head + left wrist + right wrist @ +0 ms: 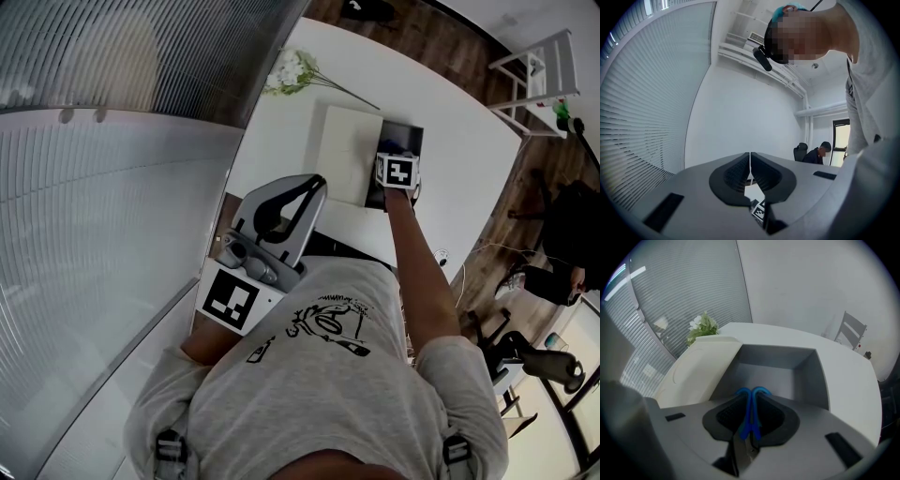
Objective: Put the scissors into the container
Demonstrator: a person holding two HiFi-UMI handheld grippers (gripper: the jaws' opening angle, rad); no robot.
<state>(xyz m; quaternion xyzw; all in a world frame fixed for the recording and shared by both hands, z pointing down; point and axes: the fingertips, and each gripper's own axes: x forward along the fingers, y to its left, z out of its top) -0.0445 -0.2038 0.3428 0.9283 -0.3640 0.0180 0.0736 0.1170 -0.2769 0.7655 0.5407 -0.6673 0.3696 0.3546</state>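
R gripper (751, 397) clamped on scissors (750, 421) by blue handles; container (813, 376) open at 12 o'clock, just ahead. L gripper (750, 161) closed, empty. Risk: release too early, scissors hit near rim, drop outside.

The scissors (750, 412) are blue-handled, the container (812, 380) grey, the table (853, 380) white

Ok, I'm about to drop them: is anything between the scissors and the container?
Nothing visible. The right gripper holds the scissors right over the open container; the white lid lies off to its side.
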